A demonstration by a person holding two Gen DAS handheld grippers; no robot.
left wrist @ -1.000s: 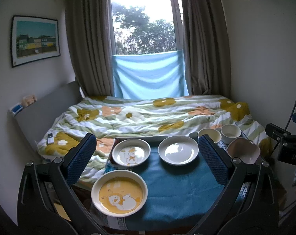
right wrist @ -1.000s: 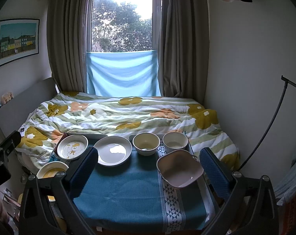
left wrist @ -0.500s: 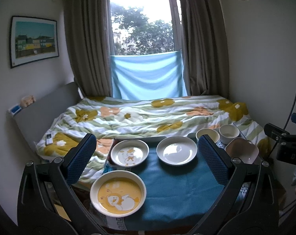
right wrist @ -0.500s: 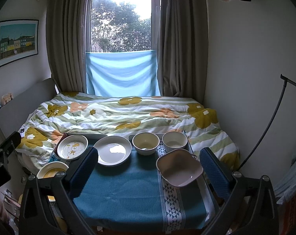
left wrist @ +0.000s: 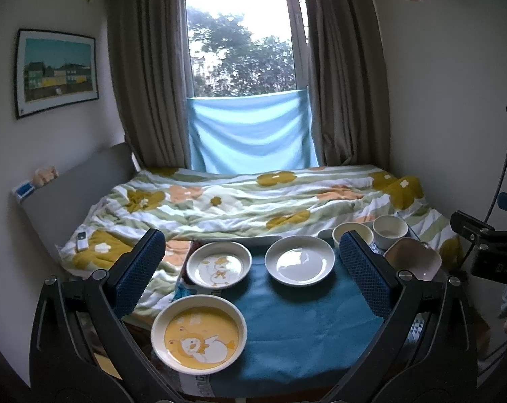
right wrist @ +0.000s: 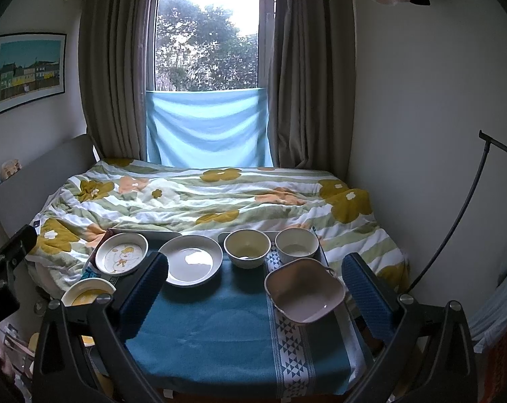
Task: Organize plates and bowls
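Note:
On the teal-clothed table [left wrist: 287,329] lie a yellow duck plate [left wrist: 199,334] at the near left, a white duck plate [left wrist: 219,265] behind it, and a plain white plate [left wrist: 300,264]. Two round cream bowls [right wrist: 247,248] [right wrist: 296,245] stand at the back right, with a pinkish square bowl [right wrist: 304,294] in front of them. My left gripper [left wrist: 253,272] is open and empty above the plates. My right gripper [right wrist: 253,288] is open and empty above the table's middle; the square bowl lies between its fingers in the view.
A bed with a flowered quilt [right wrist: 203,198] runs behind the table up to the curtained window [right wrist: 206,33]. A wall stands close on the right. A thin black stand [right wrist: 461,208] leans at the right. A small remote [left wrist: 81,240] lies on the quilt at the left.
Both views have barely shifted. The left wrist view has drifted slightly, so the plates sit a little further left. Nothing on the table has moved.

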